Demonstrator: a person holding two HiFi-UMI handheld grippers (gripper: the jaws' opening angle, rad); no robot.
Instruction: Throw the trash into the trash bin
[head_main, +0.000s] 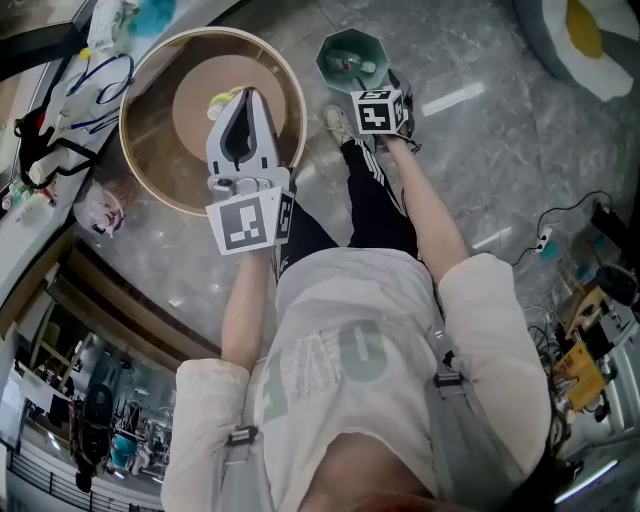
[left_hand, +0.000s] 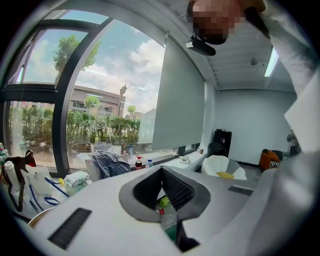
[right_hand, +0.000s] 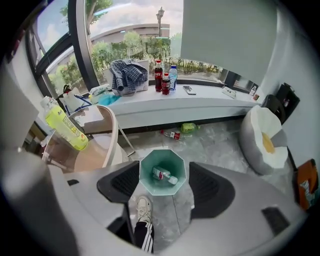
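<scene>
The right gripper (right_hand: 164, 170) is held over the teal trash bin (right_hand: 149, 183), pointed steeply down; its jaws are spread wide and nothing is gripped; the bin is framed between the pads. A clear bottle (right_hand: 165, 175) with a red label is seen lying on the bin's bottom, below the jaws and untouched by them. The bin is set on the grey floor (right_hand: 215, 145), at 12 o'clock of the person's white shoe (right_hand: 144, 209). More trash is seen on the floor at 12 to 1 o'clock of the bin, under the window ledge (right_hand: 200, 98): a crushed green bottle (right_hand: 189, 128) and, just beside it, a red-labelled bottle (right_hand: 172, 134). In the head view the left gripper (head_main: 245, 95) is held over the round tabletop (head_main: 160, 160), at 9 o'clock of the bin; its jaws are drawn narrow, tips meeting, with nothing seen clamped; only bits of floor litter are glimpsed through the slit. A yellow-green bottle (head_main: 222, 103) is seen over the tabletop's middle, at 9 o'clock of the left gripper's tip; whether it is touched cannot be told. A white beanbag (right_hand: 262, 140) is seen at 3 o'clock of the bin.
</scene>
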